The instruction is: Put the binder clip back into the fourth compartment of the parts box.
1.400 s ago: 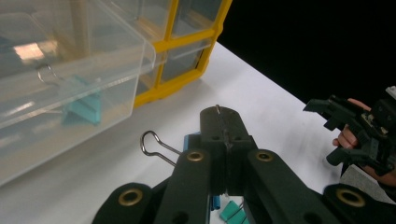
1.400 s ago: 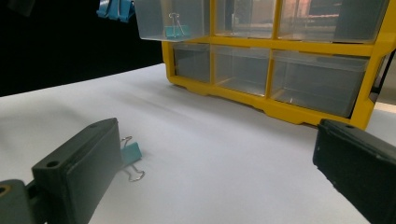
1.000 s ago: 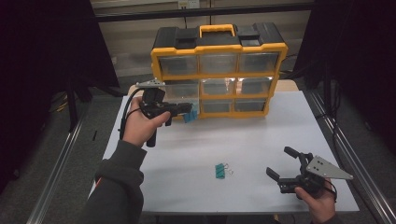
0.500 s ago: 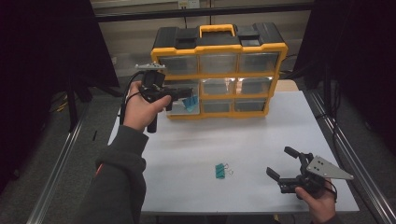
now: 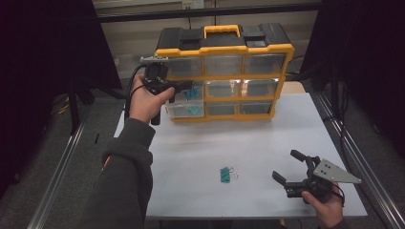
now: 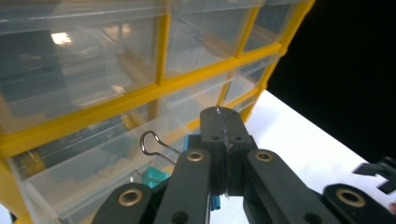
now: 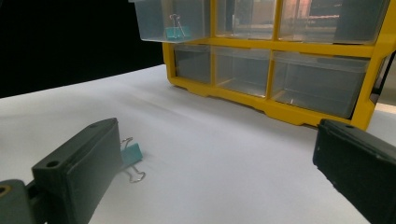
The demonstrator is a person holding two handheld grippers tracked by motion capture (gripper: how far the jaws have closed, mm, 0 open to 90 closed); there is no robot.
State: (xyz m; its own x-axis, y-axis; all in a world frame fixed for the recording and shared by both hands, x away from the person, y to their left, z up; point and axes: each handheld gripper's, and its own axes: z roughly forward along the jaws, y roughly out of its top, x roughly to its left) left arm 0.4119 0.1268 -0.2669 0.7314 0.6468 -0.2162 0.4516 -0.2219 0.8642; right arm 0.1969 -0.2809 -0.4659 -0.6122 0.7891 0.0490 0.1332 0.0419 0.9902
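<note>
A yellow and black drawer organizer (image 5: 224, 75) stands at the back of the white table (image 5: 191, 143). Its lower-left clear drawer (image 5: 184, 109) is pulled out, with a teal binder clip (image 7: 175, 31) inside. My left gripper (image 5: 190, 88) hovers in front of the organizer's left column, above that drawer, and is shut on a second teal binder clip (image 6: 156, 145), whose wire loop sticks out beside the jaws. A third teal clip (image 5: 224, 175) lies on the table. To its right my right gripper (image 5: 288, 166) rests open with nothing between its jaws.
The organizer's other clear drawers (image 7: 317, 84) are pushed in. Dark curtains and metal rails (image 5: 353, 152) border the table on both sides. Bare tabletop lies between the organizer and the loose clip.
The left hand has carried its clip up and to the right, closer to the organizer's front above the pulled-out drawer. The right hand has kept still.
</note>
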